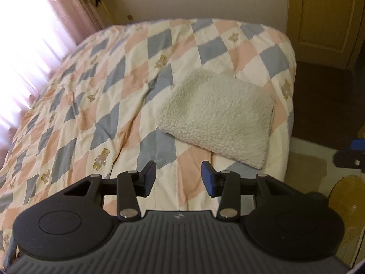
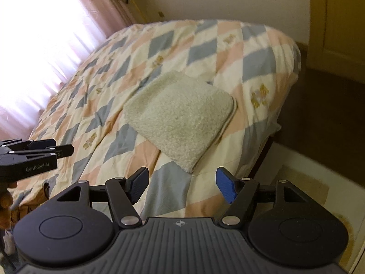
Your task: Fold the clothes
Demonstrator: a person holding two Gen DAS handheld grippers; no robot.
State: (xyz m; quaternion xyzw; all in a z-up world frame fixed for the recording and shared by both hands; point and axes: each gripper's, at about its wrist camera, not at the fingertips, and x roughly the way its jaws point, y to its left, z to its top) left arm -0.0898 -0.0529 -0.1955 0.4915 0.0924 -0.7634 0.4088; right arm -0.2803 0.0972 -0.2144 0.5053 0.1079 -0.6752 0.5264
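Patchwork quilt [image 1: 127, 86] carries your folded fleece garment [image 1: 216, 116]: soft, bulky, light; grip a thick folded edge. Left tool [image 1: 179, 178] and right tool [image 2: 182, 187] gape apart, empty

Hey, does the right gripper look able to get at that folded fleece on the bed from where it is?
Probably yes. The right gripper is open and empty, and the folded fleece lies just ahead on the quilt with nothing between. The left gripper sits off to the side, out of its path.
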